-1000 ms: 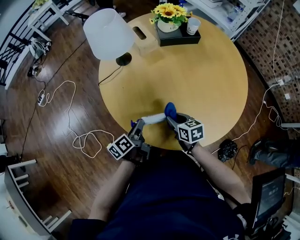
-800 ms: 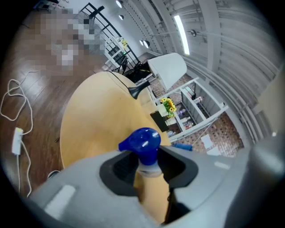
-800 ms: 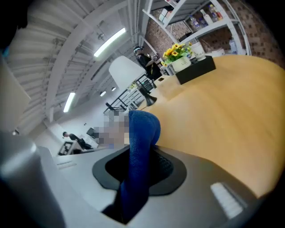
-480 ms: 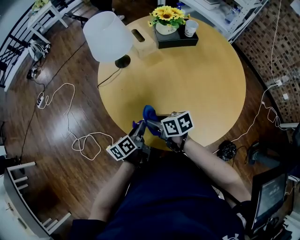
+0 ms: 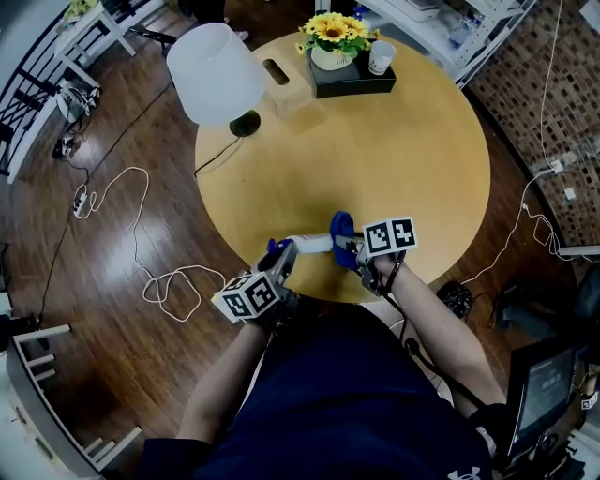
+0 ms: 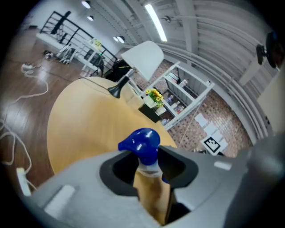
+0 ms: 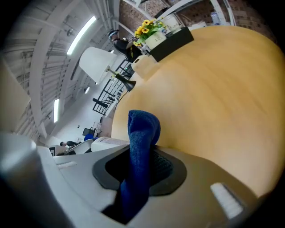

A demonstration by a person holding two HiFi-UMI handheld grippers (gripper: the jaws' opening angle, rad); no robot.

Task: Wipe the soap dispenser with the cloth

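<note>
Rightward along the dispenser (image 5: 309,244) the right claw (image 5: 352,251) has slid, from the pump end to the base. It is clamped on the blue cloth (image 5: 342,228), which seems to touch the bottle. Beside it the left claw (image 5: 279,261) grips the dispenser's neck, holding it level over the bench's (image 5: 394,159) near edge. Farther off stand a lamp (image 5: 216,70) and flowers (image 5: 330,28).

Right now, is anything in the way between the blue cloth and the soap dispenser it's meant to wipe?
Nothing visible stands between them. The right gripper holds the cloth right at one end of the soap dispenser, which the left gripper grips near its blue pump.
</note>
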